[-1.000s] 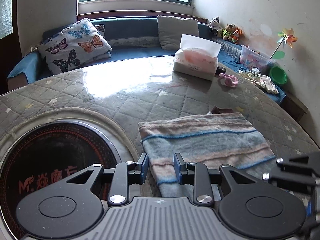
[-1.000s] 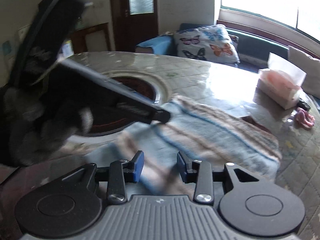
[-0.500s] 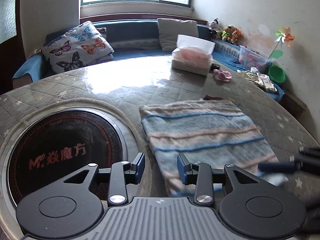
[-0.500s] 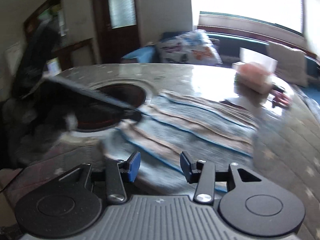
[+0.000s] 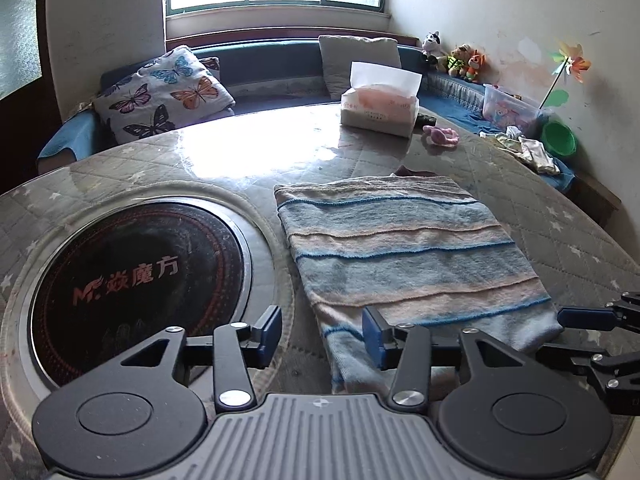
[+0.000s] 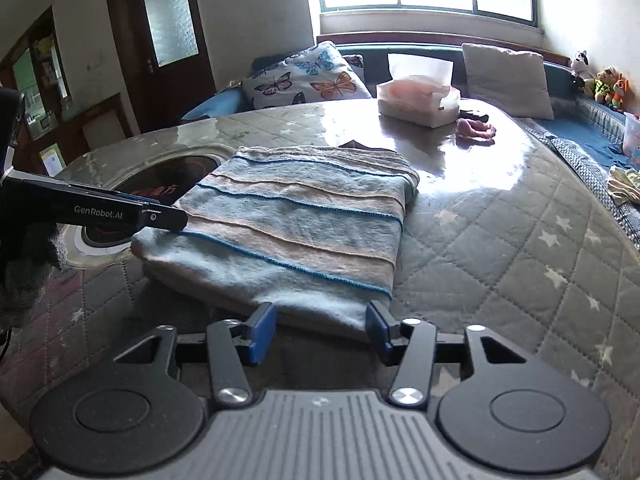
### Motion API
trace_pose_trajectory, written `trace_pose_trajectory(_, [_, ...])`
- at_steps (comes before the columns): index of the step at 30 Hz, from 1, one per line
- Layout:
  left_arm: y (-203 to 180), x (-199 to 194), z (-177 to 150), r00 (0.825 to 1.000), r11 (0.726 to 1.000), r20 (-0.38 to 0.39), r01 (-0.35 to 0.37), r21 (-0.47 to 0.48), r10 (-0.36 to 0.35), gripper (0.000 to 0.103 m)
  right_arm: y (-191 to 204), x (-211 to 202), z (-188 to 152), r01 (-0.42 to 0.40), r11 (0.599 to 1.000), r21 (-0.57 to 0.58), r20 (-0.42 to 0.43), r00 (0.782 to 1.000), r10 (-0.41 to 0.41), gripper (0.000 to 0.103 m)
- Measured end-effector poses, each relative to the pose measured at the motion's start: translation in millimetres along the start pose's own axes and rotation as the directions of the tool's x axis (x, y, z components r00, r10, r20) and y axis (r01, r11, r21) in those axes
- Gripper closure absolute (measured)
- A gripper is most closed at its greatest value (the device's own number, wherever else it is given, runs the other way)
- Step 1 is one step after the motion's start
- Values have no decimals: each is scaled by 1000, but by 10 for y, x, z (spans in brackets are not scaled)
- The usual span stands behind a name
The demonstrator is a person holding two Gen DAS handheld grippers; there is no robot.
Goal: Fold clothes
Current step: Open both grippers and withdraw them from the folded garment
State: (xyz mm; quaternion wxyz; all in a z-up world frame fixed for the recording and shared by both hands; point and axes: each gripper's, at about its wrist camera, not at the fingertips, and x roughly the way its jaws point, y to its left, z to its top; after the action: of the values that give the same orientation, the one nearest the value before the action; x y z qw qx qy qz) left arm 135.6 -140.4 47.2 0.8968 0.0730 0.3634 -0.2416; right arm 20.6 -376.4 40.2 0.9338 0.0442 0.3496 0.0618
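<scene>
A folded garment with blue and beige stripes lies flat on the quilted, glass-topped table. My left gripper hovers at its near left corner; the jaws are opening and the pads do not press the cloth. In the right wrist view the garment lies just beyond my right gripper. Those jaws are opening too, with the near hem between the fingertips and untouched. The right gripper's finger shows at the garment's near right corner. The left gripper's finger rests by its left edge.
A round black cooktop is set into the table left of the garment. A tissue box and a pink cloth item sit at the far side. A bench with a butterfly pillow runs behind the table.
Both pairs of jaws have widened. Both grippers have drawn back toward the near edge, so more of the garment shows. The right wrist view has rolled level.
</scene>
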Motion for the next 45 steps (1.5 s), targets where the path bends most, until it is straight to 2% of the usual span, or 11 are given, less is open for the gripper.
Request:
trace_pose_trajectory(7, [-55, -94, -100, 999, 999, -13, -33, 0, 33, 39, 47, 16, -9, -32, 999, -5, 25, 999, 32, 43])
trace_pose_trajectory(16, [-43, -189, -142, 998, 998, -16, -64, -10, 64, 28, 123, 75, 25, -64, 998, -24, 17, 998, 64, 41])
trace_pose_trajectory(20, [-65, -209, -180, 997, 998, -18, -69, -7, 69, 21, 148, 111, -28, -62, 998, -31, 3, 998, 62, 40])
trace_pose_trajectory(22, [-72, -211, -198, 997, 997, -18, -70, -11, 70, 17, 167, 58, -37, -63, 997, -40, 12, 998, 64, 26])
trace_pose_trajectory(24, [-81, -210, -211, 998, 998, -20, -68, -15, 68, 14, 180, 4, -44, -64, 997, -47, 22, 998, 65, 21])
trace_pose_trajectory(26, [-96, -211, -227, 998, 998, -22, -65, -16, 65, 12, 183, -29, -58, -51, 997, -52, 27, 998, 52, 19])
trace_pose_trajectory(30, [-123, -227, -278, 998, 998, -28, -62, -21, 61, 7, 187, -85, -92, -7, 999, -52, 37, 999, 9, 6])
trace_pose_trajectory(34, [-160, -240, -328, 998, 998, -34, -59, -19, 58, 4, 176, -127, -124, 27, 999, -39, 42, 999, -25, 0])
trace_pose_trajectory(45, [-227, -340, -427, 997, 998, -34, -66, -19, 66, 0, 212, -181, -188, 83, 996, -23, 21, 996, -82, 0])
